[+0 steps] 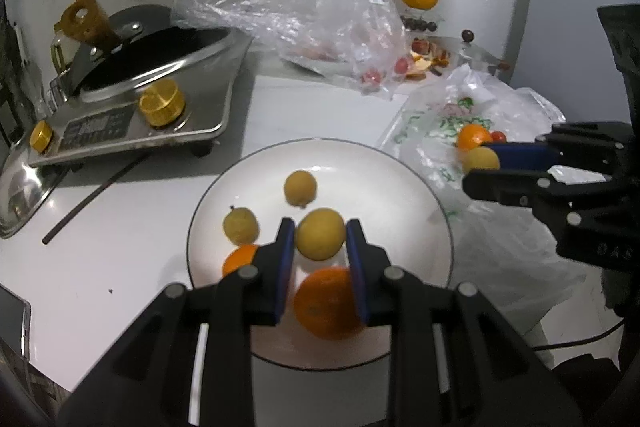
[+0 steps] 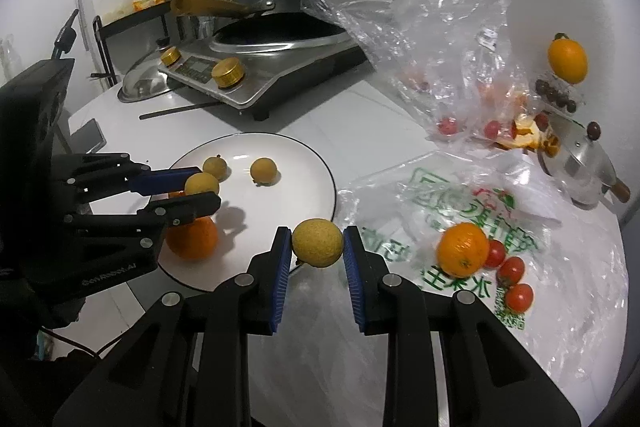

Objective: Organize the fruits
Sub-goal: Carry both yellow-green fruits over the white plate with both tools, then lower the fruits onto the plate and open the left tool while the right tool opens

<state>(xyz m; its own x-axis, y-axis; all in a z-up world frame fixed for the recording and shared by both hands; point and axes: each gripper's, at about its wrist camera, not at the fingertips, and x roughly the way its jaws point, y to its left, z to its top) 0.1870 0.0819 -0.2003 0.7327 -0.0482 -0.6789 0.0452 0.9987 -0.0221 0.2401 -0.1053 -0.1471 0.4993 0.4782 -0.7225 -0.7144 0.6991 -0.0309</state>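
A white plate (image 1: 400, 175) holds two small yellow fruits (image 1: 300, 188) and two oranges (image 1: 328, 301). My left gripper (image 1: 320, 239) is shut on a small yellow fruit (image 1: 320, 234) above the plate; it also shows in the right wrist view (image 2: 200, 187). My right gripper (image 2: 317, 245) is shut on another small yellow fruit (image 2: 318, 243), held at the plate's right rim (image 2: 334, 183); it also shows in the left wrist view (image 1: 480, 163). An orange (image 2: 463, 249) and three cherry tomatoes (image 2: 511, 270) lie on a printed plastic bag (image 2: 460, 211).
An induction cooker (image 2: 256, 83) with a wok stands behind the plate. A crumpled clear bag (image 2: 452, 59) with tomatoes lies at the back right. An orange (image 2: 567, 55) sits on a box of dark fruits; a metal pot lid (image 2: 588, 159) is near it.
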